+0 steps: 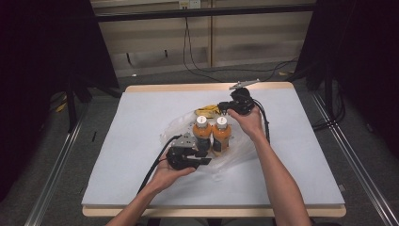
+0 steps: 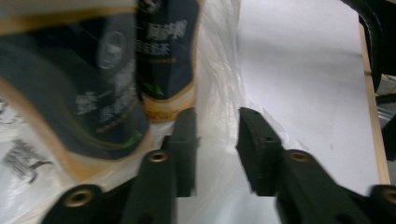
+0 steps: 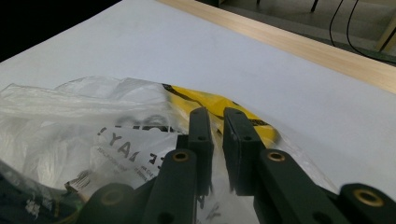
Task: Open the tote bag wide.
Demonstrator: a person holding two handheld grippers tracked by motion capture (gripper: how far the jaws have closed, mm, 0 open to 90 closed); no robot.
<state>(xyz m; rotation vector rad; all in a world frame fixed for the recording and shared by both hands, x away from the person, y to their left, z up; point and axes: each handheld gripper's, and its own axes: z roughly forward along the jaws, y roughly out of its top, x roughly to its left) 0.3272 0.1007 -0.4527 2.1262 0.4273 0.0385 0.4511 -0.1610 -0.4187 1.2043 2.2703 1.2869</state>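
From high up, two orange bottles (image 1: 212, 133) stand side by side on a clear plastic bag (image 1: 171, 132) on the table (image 1: 141, 117). The left gripper (image 1: 203, 157) is just in front of the bottles. The right gripper (image 1: 225, 109) is just behind them.

In the left gripper view, its jaws are spread apart beside the bottles (image 2: 116, 70).

In the right gripper view, its jaws pinch the bag (image 3: 93, 126) near a yellow part (image 3: 219, 105).

Even overhead light falls on the pale table (image 1: 141, 141), with soft, short shadows; the room's sides go nearly black. In the left gripper view the bottles (image 2: 84, 93) just ahead of the jaws are smeared and out of focus. The plastic bag (image 3: 70, 126) glints faintly beside the right jaws.
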